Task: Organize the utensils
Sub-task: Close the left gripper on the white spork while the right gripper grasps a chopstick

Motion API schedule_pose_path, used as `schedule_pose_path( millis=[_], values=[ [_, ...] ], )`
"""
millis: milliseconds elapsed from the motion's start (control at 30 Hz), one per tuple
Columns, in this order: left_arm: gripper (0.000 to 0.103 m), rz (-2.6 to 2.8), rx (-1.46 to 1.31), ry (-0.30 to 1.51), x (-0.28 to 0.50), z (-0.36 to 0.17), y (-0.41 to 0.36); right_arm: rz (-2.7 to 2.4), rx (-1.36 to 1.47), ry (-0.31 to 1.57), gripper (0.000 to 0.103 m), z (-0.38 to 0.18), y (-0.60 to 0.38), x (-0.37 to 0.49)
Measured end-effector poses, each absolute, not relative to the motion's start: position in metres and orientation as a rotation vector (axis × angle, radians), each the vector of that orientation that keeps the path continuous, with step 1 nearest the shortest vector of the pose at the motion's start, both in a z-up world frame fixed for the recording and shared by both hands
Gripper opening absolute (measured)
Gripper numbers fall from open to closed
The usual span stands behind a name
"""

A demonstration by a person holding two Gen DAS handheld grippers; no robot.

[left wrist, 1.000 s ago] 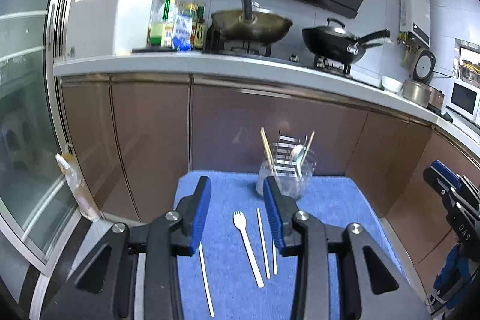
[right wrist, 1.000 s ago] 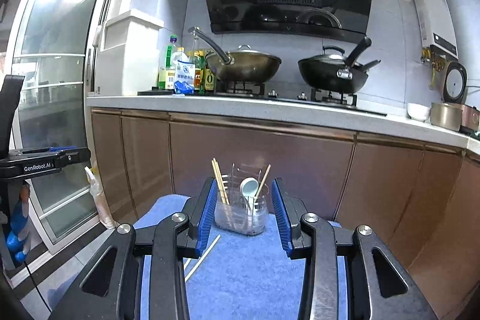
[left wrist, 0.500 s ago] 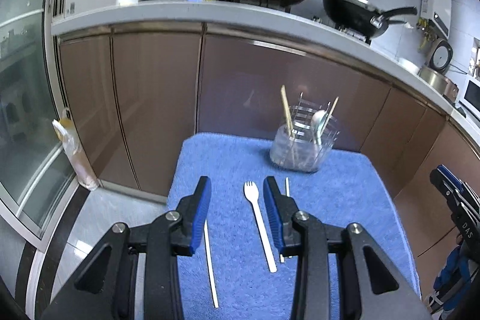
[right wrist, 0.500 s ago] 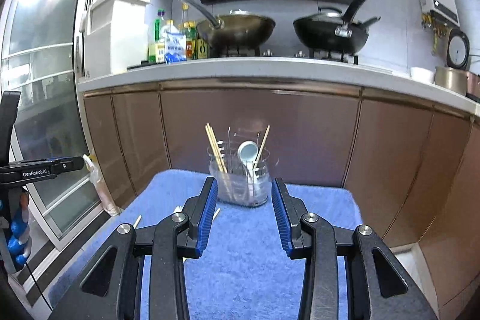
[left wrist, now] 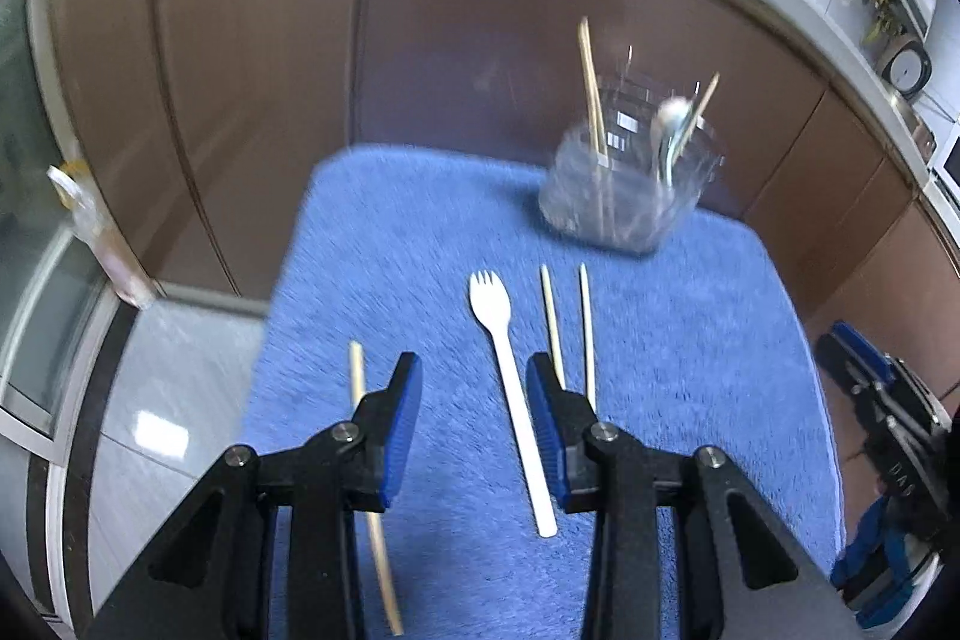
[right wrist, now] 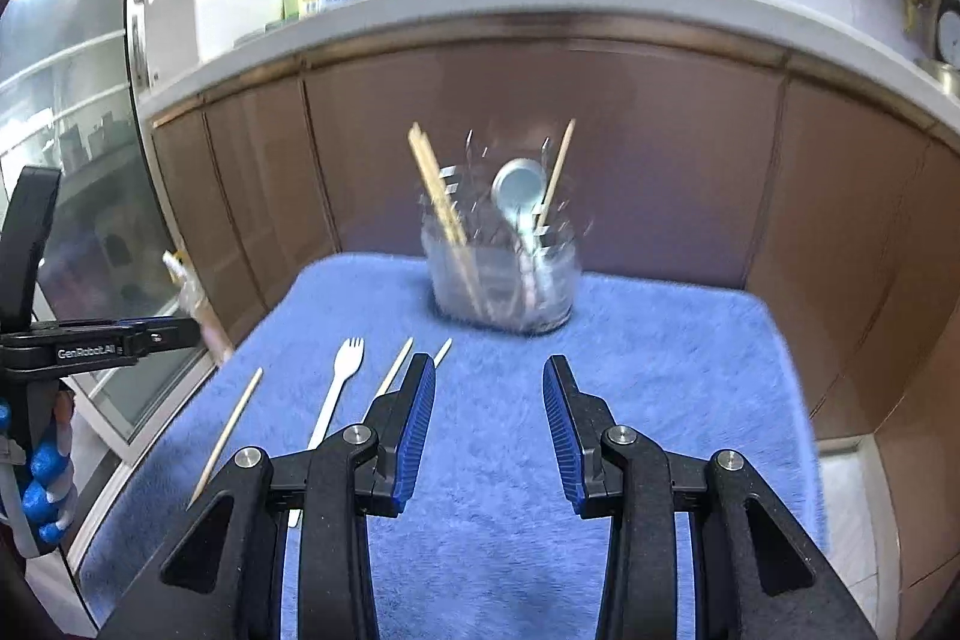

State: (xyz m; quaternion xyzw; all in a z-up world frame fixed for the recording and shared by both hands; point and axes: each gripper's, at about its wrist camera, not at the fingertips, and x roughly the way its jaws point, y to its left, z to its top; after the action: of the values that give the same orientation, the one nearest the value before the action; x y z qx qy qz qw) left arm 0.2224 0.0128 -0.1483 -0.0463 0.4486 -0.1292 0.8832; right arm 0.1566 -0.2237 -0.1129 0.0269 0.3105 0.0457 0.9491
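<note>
one fork [left wrist: 507, 370], three loose chopsticks [left wrist: 551, 319], perhaps.

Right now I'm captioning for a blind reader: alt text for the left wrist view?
An open left claw hovers over a white fork on a blue mat, with three loose chopsticks alongside and a clear utensil cup behind.

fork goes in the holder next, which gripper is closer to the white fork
Left. The left gripper hangs open right over the white fork, its handle between the fingers. The right gripper is open too, off to the fork's right.
</note>
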Motion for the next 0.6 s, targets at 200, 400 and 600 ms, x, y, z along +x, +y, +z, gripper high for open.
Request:
schedule_pose_path(
  millis=[200, 400, 600],
  values=[
    [0.034, -0.301, -0.094, 1.142, 0.27, -0.191, -0.009, 0.15, 0.054, 0.787, 0.037, -0.147, -0.216, 0.199],
    [0.034, -0.303, -0.076, 1.237, 0.301, -0.218, -0.028, 0.174, 0.065, 0.873, 0.037, -0.173, -0.216, 0.228],
    [0.034, -0.289, -0.051, 1.277, 0.32, -0.231, -0.04, 0.188, 0.068, 0.913, 0.037, -0.187, -0.217, 0.246]
  ],
)
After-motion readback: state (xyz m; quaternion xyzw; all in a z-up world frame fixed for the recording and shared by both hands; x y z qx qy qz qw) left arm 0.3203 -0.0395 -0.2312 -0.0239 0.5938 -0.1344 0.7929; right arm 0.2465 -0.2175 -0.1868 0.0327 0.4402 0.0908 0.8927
